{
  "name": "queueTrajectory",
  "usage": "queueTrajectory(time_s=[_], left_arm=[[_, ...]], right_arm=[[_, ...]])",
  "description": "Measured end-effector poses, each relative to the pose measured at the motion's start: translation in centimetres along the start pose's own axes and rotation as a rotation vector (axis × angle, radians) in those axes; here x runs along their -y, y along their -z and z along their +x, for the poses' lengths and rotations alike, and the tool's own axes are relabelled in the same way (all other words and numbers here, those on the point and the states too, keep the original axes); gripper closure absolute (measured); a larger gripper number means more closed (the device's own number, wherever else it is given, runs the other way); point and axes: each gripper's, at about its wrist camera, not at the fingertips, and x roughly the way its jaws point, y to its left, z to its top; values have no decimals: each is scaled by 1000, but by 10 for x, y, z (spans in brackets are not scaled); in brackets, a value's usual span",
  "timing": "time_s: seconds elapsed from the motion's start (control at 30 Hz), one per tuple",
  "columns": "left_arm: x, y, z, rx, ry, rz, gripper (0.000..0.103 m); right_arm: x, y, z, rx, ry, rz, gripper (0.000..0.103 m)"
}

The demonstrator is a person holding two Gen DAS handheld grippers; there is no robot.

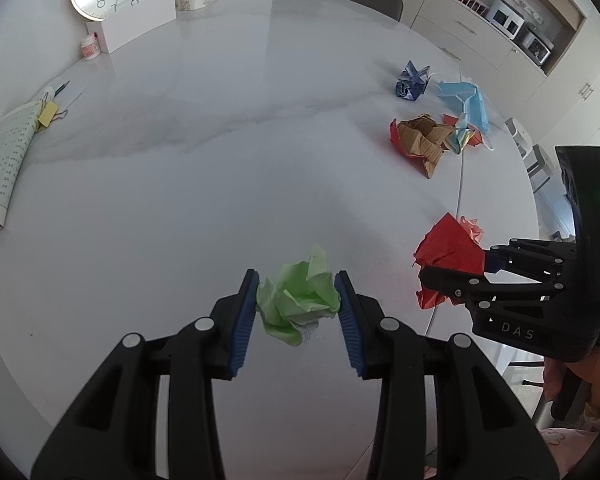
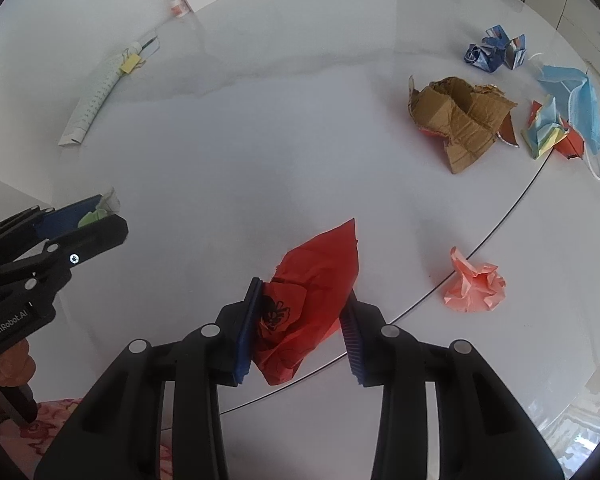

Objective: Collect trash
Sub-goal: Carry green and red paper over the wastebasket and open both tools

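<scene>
While both tongs pinch paper low in frame, left tongs (image 1: 298, 300) on the green wad (image 1: 298, 304), right tongs (image 2: 304, 320) on the red wad (image 2: 304, 312), the pink wad (image 2: 476, 282) lies lower right on the table (image 2: 260, 160), nearest the right.

Left gripper (image 1: 298, 298) and right gripper (image 2: 302, 320), both angled steeply downward, jaws clamped.
</scene>
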Motion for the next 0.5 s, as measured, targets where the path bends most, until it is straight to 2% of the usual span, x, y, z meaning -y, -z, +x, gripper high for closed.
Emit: queueTrajectory(time_s=[0.2,0.3,0.5], left_arm=[[36,-8,-5,-5,35,102,65],[63,-10,-8,-3,63,173,65],[139,-11,-14,0,150,336,65]], right_arm=[[23,10,-43,95,-3,71,65],[41,23,-66,146,24,122,65],[101,75,-112,232,108,277,65]])
